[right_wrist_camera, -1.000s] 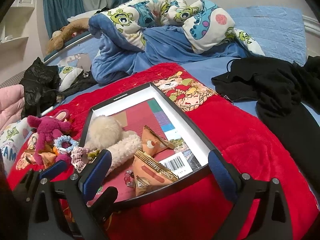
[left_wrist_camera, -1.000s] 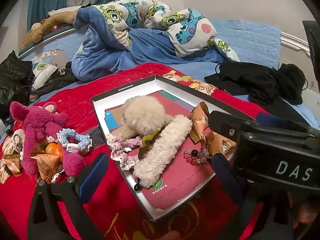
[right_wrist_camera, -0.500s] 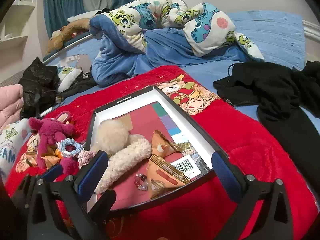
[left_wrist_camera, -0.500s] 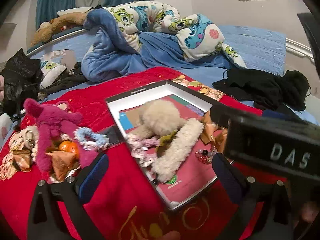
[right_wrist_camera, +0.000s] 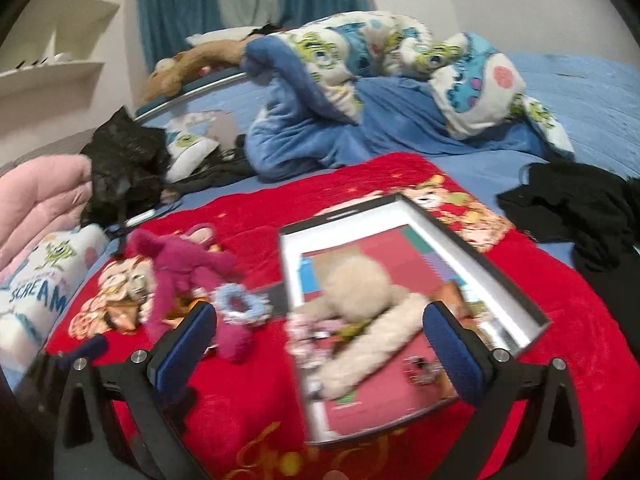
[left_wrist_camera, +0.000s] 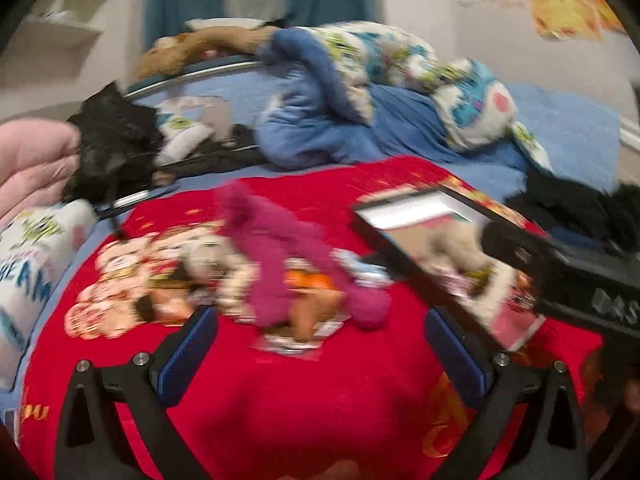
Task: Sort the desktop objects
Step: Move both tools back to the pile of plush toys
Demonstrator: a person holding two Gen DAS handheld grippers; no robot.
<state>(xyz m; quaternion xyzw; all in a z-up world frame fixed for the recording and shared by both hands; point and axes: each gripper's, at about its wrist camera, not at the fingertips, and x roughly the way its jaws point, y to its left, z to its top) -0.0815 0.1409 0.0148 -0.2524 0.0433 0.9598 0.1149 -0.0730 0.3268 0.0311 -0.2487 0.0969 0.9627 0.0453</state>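
Observation:
A black-rimmed tray (right_wrist_camera: 476, 268) on the red blanket holds a cream plush toy (right_wrist_camera: 360, 284), a fuzzy cream strip (right_wrist_camera: 380, 344), a pink scrunchie and snack packets. Left of it lie a magenta plush (right_wrist_camera: 176, 268), a blue scrunchie (right_wrist_camera: 240, 304) and small packets. My right gripper (right_wrist_camera: 320, 352) is open and empty above the tray's near left edge. My left gripper (left_wrist_camera: 320, 354) is open and empty, hovering in front of the magenta plush (left_wrist_camera: 280, 256) and an orange item (left_wrist_camera: 308, 280); this view is motion-blurred, with the tray (left_wrist_camera: 404, 252) at its right.
A rumpled blue monster-print duvet (right_wrist_camera: 360, 92) lies behind. Black clothing (right_wrist_camera: 580, 208) is at the right, a black bag (right_wrist_camera: 120, 164), pink quilt (right_wrist_camera: 36, 204) and a printed pillow (right_wrist_camera: 40, 280) at the left. The right gripper's body (left_wrist_camera: 568, 280) overlaps the tray in the left wrist view.
Both grippers have swung left. The magenta plush pile now sits centred before my left gripper, and the tray has shifted right in both views. Both stay open and empty.

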